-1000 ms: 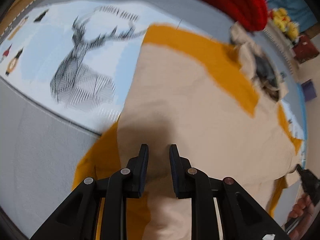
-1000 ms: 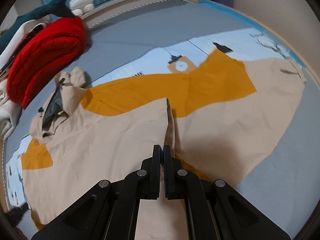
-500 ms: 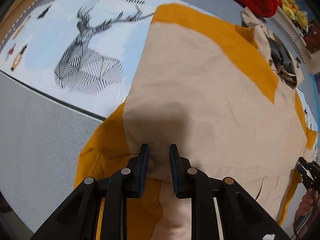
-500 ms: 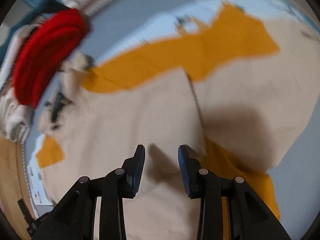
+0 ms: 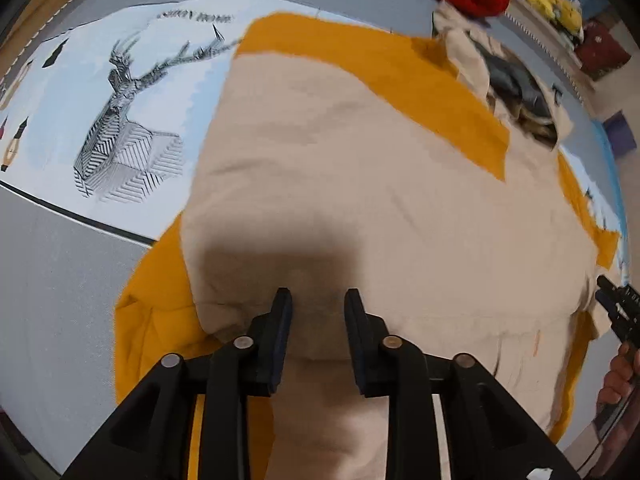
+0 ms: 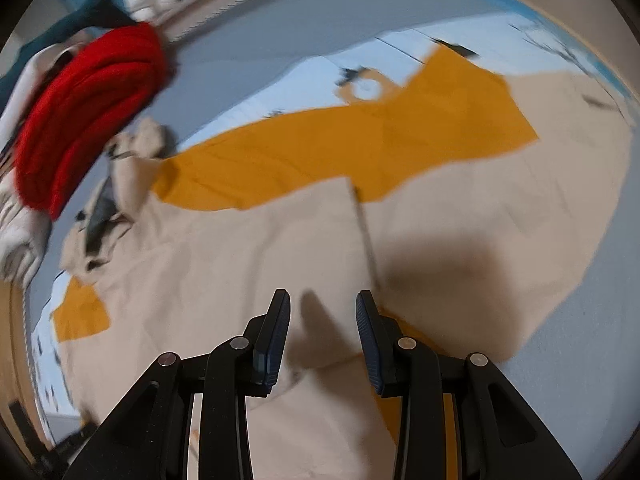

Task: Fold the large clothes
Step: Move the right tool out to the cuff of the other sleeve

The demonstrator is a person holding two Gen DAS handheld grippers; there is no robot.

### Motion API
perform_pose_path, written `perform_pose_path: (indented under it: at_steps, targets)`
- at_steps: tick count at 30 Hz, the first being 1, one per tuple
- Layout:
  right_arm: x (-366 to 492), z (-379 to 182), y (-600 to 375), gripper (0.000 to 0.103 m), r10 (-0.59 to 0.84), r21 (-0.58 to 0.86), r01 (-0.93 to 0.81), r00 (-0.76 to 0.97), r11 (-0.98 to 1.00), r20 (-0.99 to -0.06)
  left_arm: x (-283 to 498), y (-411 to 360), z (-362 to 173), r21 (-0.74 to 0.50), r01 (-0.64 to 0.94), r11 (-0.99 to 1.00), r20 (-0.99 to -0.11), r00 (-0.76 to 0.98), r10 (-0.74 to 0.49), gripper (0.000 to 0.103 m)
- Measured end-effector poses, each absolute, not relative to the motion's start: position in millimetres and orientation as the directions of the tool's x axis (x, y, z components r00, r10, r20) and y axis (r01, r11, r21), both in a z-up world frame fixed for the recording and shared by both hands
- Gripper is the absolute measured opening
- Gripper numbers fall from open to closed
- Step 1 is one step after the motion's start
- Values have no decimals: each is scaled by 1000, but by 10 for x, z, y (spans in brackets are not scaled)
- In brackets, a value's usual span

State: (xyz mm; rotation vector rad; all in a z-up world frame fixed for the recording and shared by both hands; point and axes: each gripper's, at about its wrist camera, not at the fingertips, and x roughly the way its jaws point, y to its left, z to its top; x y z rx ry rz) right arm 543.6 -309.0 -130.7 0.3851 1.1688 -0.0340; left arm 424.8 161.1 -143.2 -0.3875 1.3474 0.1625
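A large beige and mustard-orange garment [image 5: 360, 184] lies spread flat on a grey and light-blue mat, with its hood [image 5: 516, 92] bunched at the far end. It also fills the right wrist view [image 6: 248, 264]. My left gripper [image 5: 318, 300] is open and hovers just above the garment's near beige hem, holding nothing. My right gripper [image 6: 323, 300] is open and empty above a folded beige panel, beside its straight edge [image 6: 366, 236]. The right gripper also shows at the right edge of the left wrist view [image 5: 620, 312].
A red knitted bundle [image 6: 84, 120] lies beyond the hood. The mat [image 5: 132, 128] carries a printed deer. Plush toys [image 5: 552, 0] and a low ledge sit at the far right. Grey mat [image 6: 580, 360] lies to the right of the garment.
My right gripper has opened and let go of the beige panel, which now lies flat. My left gripper has stayed open and dropped closer to the hem.
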Motion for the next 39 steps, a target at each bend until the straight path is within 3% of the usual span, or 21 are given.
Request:
perform_pose_path:
  at_steps: [4, 6, 9, 14, 22, 29, 35, 37, 39]
  targets:
    - [5475, -1623, -3118, 36, 186, 262, 270, 277, 926, -943, 4256, 1543, -1546, -130, -327, 936, -981, 182, -73, 25]
    - [5457, -1579, -3156, 36, 200, 286, 282, 297, 916, -934, 4240, 1506, -1434, -131, -311, 941, -974, 216, -65, 25]
    - [5449, -1423, -3086, 36, 163, 253, 217, 361, 943, -918, 4250, 1397, -1407, -122, -281, 952, -970, 237, -54, 34]
    - [5421, -1618, -3178, 36, 190, 265, 259, 279, 929, -941, 4203, 1390, -1572, -110, -287, 952, -982, 177, -60, 34]
    - [5293, -1081, -3345, 36, 110, 236, 232, 452, 944, -885, 4164, 1150, -1118, -62, -206, 977, -951, 310, 5, 35]
    - [5190, -786, -3675, 36, 65, 216, 220, 541, 951, -839, 4178, 872, -963, -59, -129, 990, -933, 360, -9, 35]
    - [5122, -778, -4310, 36, 83, 286, 281, 566, 916, -821, 4216, 702, -871, -92, -98, 991, -923, 381, -48, 35]
    - [5093, -820, -4581, 33, 50, 286, 333, 570, 899, -820, 4199, 706, -885, -107, -103, 989, -924, 376, -61, 35]
    - [5075, -853, -4854, 14, 22, 287, 370, 580, 883, -815, 4199, 704, -900, -108, -102, 989, -927, 371, -63, 35]
